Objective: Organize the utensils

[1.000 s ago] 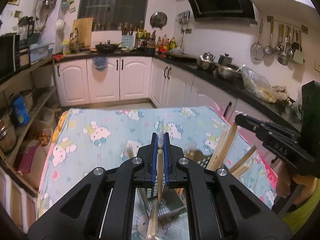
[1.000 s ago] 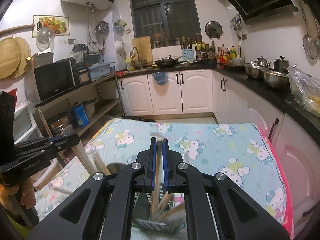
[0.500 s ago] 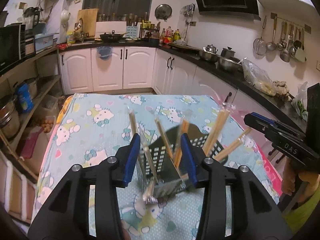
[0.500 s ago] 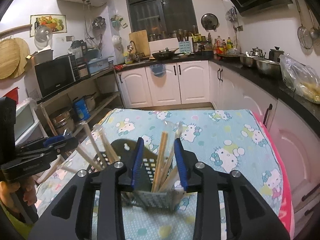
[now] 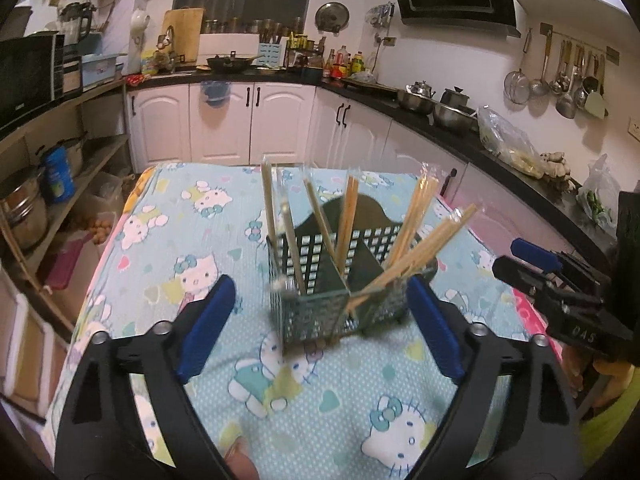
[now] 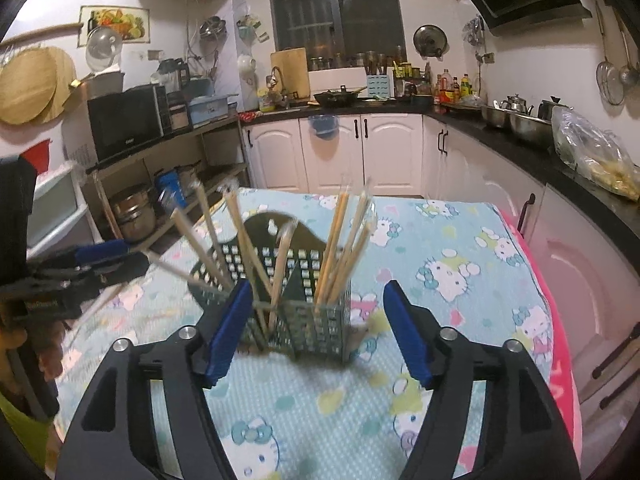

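A dark green perforated utensil holder [image 5: 312, 312] stands on the cat-print tablecloth [image 5: 192, 240]. Several wrapped wooden chopsticks [image 5: 348, 220] lean in its compartments. My left gripper [image 5: 320, 320] is just in front of the holder, its jaws opening wide, and the blue pads [image 5: 208, 320] touch nothing. In the right wrist view the same holder [image 6: 308, 264] and chopsticks [image 6: 340, 240] are straight ahead. My right gripper [image 6: 318, 330] is also opening, with nothing pressed between its pads. Each gripper shows in the other's view: the right gripper [image 5: 532, 264] at the right edge, the left gripper [image 6: 104, 256] at the left edge.
White cabinets and a black counter [image 5: 424, 120] with pots run along the back and right. A wooden shelf [image 6: 132, 184] with pots and a microwave stands to the left. A pink table edge [image 6: 560, 352] is at the right. A person's hand [image 5: 608, 372] holds the right gripper.
Both grippers were shut on chopsticks a second ago; they have opened, let go and drawn back. The chopsticks now stand loose in the holder.
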A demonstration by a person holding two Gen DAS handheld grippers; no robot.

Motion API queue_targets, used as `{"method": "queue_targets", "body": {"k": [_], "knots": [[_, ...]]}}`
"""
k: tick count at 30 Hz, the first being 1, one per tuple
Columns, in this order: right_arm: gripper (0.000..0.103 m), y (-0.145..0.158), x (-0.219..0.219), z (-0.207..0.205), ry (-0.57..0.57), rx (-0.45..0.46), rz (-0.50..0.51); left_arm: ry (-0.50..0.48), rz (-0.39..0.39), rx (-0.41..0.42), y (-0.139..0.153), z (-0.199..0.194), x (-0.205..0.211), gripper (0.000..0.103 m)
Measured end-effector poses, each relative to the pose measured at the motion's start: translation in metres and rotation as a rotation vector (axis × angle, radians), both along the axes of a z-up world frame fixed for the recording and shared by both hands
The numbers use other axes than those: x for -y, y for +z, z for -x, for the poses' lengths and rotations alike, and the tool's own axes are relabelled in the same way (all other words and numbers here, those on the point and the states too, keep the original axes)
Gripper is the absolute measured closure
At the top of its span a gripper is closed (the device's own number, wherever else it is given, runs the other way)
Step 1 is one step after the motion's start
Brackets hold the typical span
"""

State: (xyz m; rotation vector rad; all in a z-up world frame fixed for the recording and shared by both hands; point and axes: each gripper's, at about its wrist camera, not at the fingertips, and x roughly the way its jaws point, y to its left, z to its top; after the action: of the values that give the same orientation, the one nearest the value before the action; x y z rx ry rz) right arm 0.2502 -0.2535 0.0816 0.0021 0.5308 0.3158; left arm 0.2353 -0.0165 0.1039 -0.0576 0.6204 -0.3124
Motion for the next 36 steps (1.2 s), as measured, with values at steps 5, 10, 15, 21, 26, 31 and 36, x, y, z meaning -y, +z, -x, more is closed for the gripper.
{"method": "queue_targets", "body": {"k": [5,10,15,21,26,31,36], "knots": [[0.022,-0.016,-0.001,0.024,-0.001,0.004,0.006,0.013,0.005,-0.010,-0.013,0.018,0.000,0.011],[0.014,-0.031,-0.001,0.040,0.000,0.011,0.004,0.030,0.028,-0.026,-0.031,0.034,-0.001,0.011],[0.012,-0.047,-0.003,0.054,-0.010,0.016,0.006,0.041,0.053,-0.024,-0.049,0.048,-0.002,0.011],[0.010,-0.066,-0.004,0.066,-0.021,0.007,-0.018,0.059,0.050,0.005,-0.069,0.066,0.002,0.011],[0.009,-0.077,-0.007,0.077,-0.029,0.031,-0.014,0.072,0.043,0.033,-0.084,0.075,0.003,0.011],[0.008,-0.083,-0.006,0.085,-0.047,0.067,-0.006,0.088,0.020,0.066,-0.094,0.078,0.003,0.011],[0.007,-0.091,-0.007,0.089,-0.069,0.095,0.024,0.096,0.003,0.101,-0.101,0.082,0.005,0.011]]}}
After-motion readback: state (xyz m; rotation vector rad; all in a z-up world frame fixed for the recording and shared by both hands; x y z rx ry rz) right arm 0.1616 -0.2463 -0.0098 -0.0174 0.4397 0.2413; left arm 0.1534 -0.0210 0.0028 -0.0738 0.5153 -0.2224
